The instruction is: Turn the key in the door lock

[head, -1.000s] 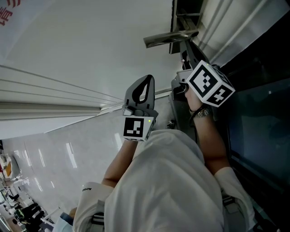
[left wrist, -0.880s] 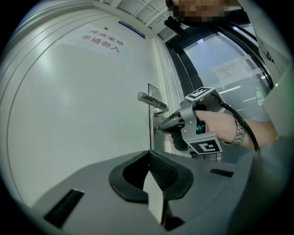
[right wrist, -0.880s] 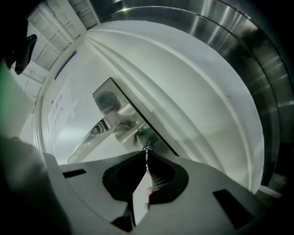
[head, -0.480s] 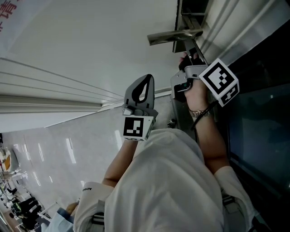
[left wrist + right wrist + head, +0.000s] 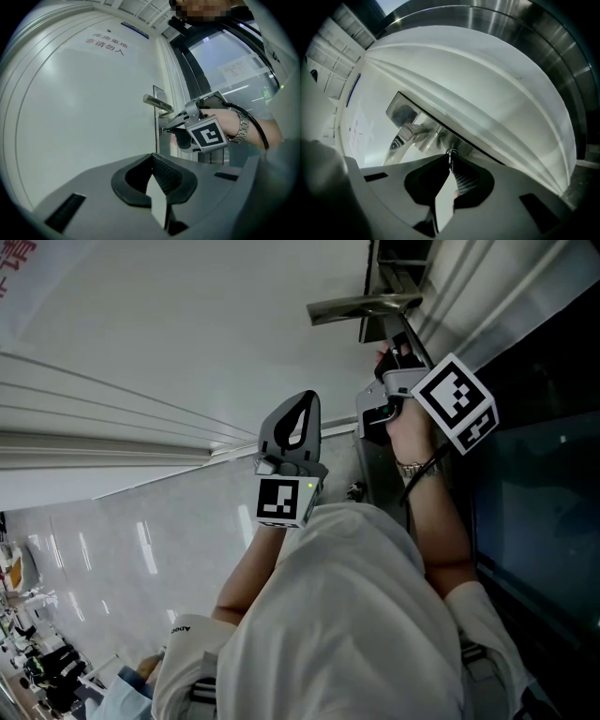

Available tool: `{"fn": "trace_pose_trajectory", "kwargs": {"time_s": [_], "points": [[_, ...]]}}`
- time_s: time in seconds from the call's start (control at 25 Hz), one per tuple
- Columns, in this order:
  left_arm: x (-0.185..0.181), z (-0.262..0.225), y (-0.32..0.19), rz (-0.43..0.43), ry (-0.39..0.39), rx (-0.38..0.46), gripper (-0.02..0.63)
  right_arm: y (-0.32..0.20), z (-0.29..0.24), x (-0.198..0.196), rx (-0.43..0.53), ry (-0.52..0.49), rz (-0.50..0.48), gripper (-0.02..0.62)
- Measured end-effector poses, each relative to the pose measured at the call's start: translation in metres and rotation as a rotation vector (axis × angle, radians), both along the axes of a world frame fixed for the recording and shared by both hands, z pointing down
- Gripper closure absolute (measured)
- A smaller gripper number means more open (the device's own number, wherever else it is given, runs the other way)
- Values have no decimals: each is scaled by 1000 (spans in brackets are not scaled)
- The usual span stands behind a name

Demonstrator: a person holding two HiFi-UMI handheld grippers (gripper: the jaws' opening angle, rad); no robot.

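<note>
Metal key [image 5: 450, 154] sits pinched in the right claw [image 5: 451, 162] (left claw [image 5: 153, 161] closed, empty).

Count: 2 grippers, left gripper [image 5: 306, 402] plus right gripper [image 5: 390, 358], 1 key [image 5: 450, 154], 1 door [image 5: 187, 334], 1 door handle [image 5: 361, 307], 1 wristwatch [image 5: 413, 468]

Door [image 5: 93, 108]: red lettering [image 5: 105, 44], two lines, 库房重地 / 非请勿入. Blue plate [image 5: 136, 30] above it: illegible. Paper notice [image 5: 238, 69] on glass panel [image 5: 220, 56]: print too small to read.
</note>
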State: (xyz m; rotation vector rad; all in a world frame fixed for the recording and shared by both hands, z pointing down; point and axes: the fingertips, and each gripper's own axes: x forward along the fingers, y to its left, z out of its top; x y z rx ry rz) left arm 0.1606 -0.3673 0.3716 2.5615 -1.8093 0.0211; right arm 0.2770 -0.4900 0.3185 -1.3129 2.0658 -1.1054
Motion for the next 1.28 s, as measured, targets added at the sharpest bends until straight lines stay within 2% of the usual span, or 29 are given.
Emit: {"fn": "trace_pose_trajectory", "kwargs": {"time_s": [0.2, 0.44, 0.76, 0.96, 1.08, 1.2, 1.28], "points": [[3, 2, 2, 12, 0, 1, 597, 6, 7, -8, 7, 48, -50, 564], [4, 8, 7, 25, -7, -15, 597, 19, 5, -13, 95, 253, -60, 506], [12, 4, 14, 57, 3, 0, 597, 26, 3, -8, 233, 682, -41, 456], [10, 1, 18, 66, 22, 5, 597, 21, 3, -6, 330, 997, -68, 428], [8, 2, 17, 71, 28, 8, 597, 17, 6, -9, 371, 1145, -96, 419], [7, 0, 15, 76, 37, 6, 597, 16, 2, -11, 432, 1308, -85, 417], [6, -1, 14, 81, 39, 7, 597, 16, 1, -12, 462, 1377, -83, 417]]}}
